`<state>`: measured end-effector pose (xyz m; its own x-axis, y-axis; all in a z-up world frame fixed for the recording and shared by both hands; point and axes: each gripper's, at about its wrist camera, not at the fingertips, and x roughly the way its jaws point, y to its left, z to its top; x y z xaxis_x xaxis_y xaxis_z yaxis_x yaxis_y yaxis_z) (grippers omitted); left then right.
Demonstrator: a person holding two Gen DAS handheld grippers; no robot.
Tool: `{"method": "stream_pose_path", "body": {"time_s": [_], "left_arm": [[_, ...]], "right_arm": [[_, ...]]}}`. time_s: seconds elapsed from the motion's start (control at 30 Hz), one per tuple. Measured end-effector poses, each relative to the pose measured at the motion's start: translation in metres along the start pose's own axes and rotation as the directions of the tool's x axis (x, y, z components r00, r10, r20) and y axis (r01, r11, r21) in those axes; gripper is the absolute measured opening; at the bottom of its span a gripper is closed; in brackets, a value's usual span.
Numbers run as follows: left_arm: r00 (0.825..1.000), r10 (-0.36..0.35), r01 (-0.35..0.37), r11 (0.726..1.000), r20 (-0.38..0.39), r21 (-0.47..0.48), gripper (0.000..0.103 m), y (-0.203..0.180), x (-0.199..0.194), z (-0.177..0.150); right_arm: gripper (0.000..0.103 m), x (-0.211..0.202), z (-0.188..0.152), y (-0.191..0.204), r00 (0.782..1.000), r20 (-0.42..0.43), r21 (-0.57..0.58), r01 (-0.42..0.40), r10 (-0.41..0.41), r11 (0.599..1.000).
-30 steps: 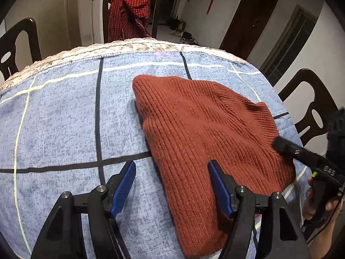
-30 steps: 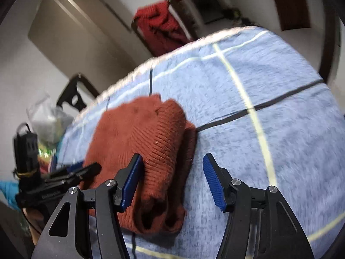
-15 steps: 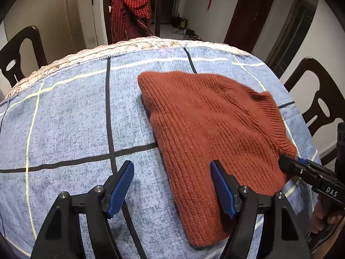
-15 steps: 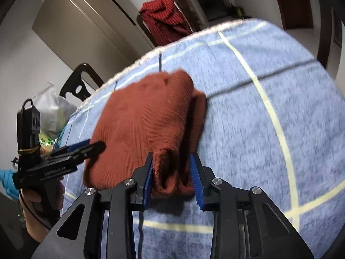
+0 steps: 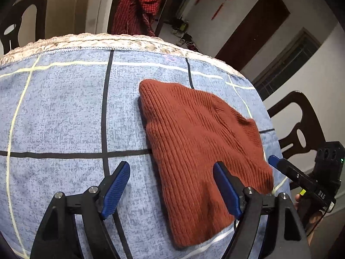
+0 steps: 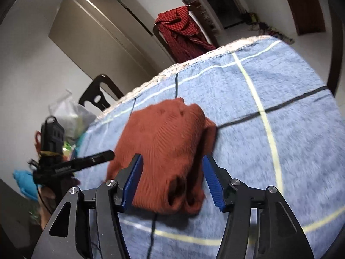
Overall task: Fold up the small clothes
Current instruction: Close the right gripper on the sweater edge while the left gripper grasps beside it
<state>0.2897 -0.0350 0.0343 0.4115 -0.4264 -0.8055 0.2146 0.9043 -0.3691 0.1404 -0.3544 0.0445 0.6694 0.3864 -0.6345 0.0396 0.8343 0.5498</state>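
A folded rust-red knit garment lies on the blue checked tablecloth. My left gripper is open and empty; its right finger hangs over the garment's near-left part, its left finger over bare cloth. In the right wrist view the garment lies folded in layers, its open end toward me. My right gripper is open, its fingers either side of that end, holding nothing. The right gripper also shows in the left wrist view at the garment's right edge.
The tablecloth's woven border marks the far table edge. Dark wooden chairs stand around the table; one carries a red checked cloth. A plastic bag and a blue item sit off the table's left side.
My right gripper closed on the garment's folded end half a second ago and has now opened and let it go. My left gripper stayed open, shifting slightly.
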Motion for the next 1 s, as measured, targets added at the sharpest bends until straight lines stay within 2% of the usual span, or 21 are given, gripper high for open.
{"method": "stream_pose_path", "body": {"time_s": [0.07,0.2,0.43,0.63,0.73,1.0], "left_arm": [[1.000,-0.018,0.018,1.000,-0.017,-0.001,0.081,-0.002,0.006,0.002],[0.999,-0.002,0.003,1.000,-0.040,0.017,0.081,-0.009,0.017,0.000],[0.998,-0.010,0.011,1.000,-0.065,0.010,0.081,-0.008,0.025,0.000],[0.995,-0.033,0.032,0.999,-0.097,-0.007,0.081,-0.002,0.033,0.001],[0.994,-0.062,0.058,0.997,-0.090,-0.045,0.081,0.003,0.034,0.003],[0.992,-0.087,0.081,0.994,-0.089,-0.070,0.080,0.006,0.033,0.005]], "right_arm": [[0.058,0.009,0.006,-0.005,1.000,-0.026,0.033,0.001,0.000,0.999],[0.058,0.024,0.012,-0.017,0.999,-0.051,0.091,0.006,-0.001,0.996],[0.058,0.046,0.005,-0.032,0.985,-0.146,0.157,-0.064,0.087,0.986],[0.059,0.054,0.004,-0.026,0.978,-0.154,0.146,-0.117,0.140,0.982],[0.059,0.057,0.008,-0.024,0.976,-0.163,0.141,-0.119,0.142,0.983],[0.059,0.062,0.012,-0.020,0.973,-0.189,0.150,-0.104,0.132,0.983]]}}
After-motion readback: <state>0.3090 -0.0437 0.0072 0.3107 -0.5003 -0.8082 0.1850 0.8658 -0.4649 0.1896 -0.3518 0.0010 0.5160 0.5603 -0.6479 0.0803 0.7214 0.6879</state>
